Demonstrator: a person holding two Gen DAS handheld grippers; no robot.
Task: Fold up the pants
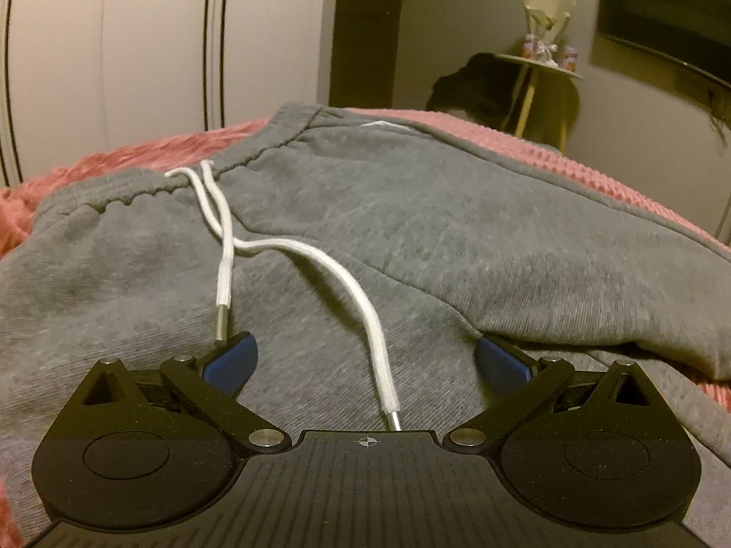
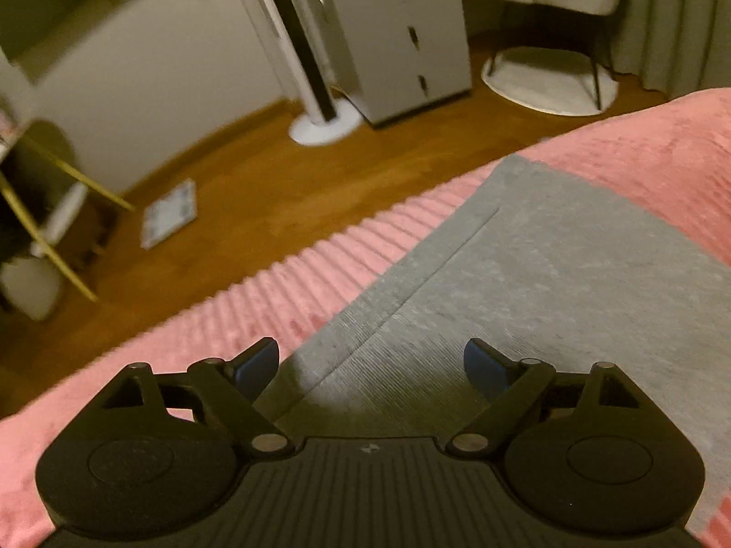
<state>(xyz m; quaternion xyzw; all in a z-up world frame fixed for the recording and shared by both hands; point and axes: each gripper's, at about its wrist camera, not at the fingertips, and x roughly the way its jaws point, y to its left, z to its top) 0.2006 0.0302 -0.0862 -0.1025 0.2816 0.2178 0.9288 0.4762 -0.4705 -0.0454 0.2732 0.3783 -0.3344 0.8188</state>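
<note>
Grey sweatpants [image 1: 388, 210] lie on a pink ribbed bedspread [image 1: 137, 150]. In the left wrist view the waistband [image 1: 192, 178] is at the upper left and two white drawstrings [image 1: 347, 292] trail toward me. My left gripper [image 1: 365, 360] is open, low over the pants just below the waist, holding nothing. In the right wrist view a flat grey pant leg [image 2: 525, 274] with a seam runs away toward the bed's edge. My right gripper [image 2: 370, 365] is open just above the leg's near end, empty.
The bed's edge [image 2: 320, 265] drops to a wooden floor [image 2: 256, 192]. Beyond it stand a white tower fan [image 2: 320, 123], a grey cabinet [image 2: 397, 45], a chair on a round rug [image 2: 553, 77] and a gold-legged side table [image 1: 539, 73].
</note>
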